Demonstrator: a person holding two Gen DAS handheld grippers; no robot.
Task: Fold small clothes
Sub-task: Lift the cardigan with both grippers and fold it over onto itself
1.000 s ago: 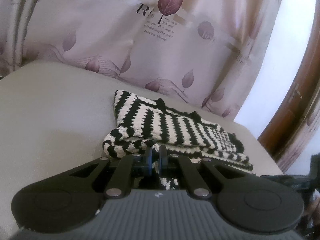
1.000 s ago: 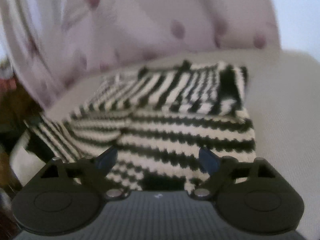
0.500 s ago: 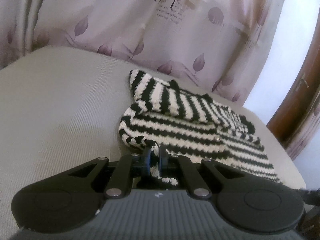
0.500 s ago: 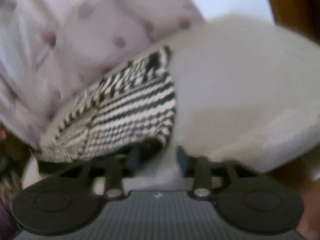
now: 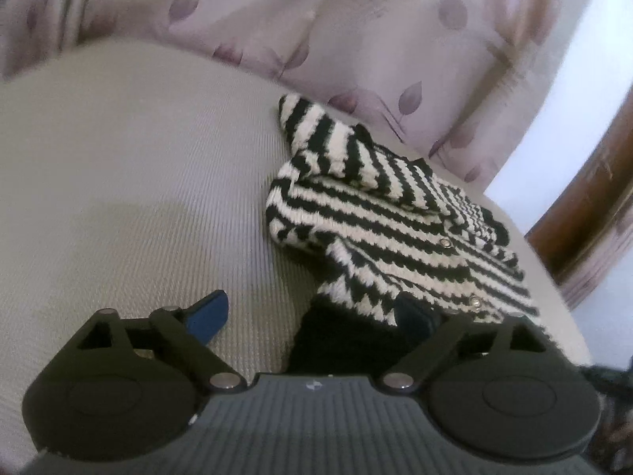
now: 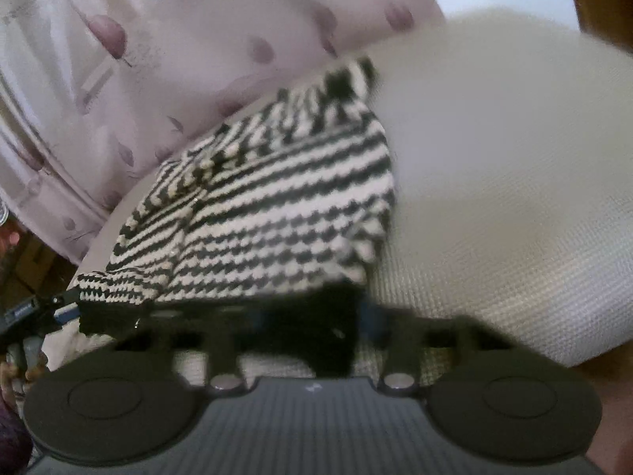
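Striped knit garment (image 5: 395, 217) lies part-folded on grey cushion (image 5: 118, 158). Left gripper (image 5: 312, 312) has just opened wide, hem released. Right gripper (image 6: 312, 316) has been closing around black hem; grip unclear through blur. Next: carry that edge over.

No text can be read. The curtain (image 5: 356, 31) carries a few dark printed strokes at the top edge of the left wrist view, cut off by the frame and too blurred to make out as letters. In the right wrist view the same curtain (image 6: 158, 39) shows a faint line of small print near its upper left corner, also too blurred to read. At the left edge of that view a dark device (image 6: 19, 310) bears a pale strip that may be a label. Its characters are too small and smeared to tell.
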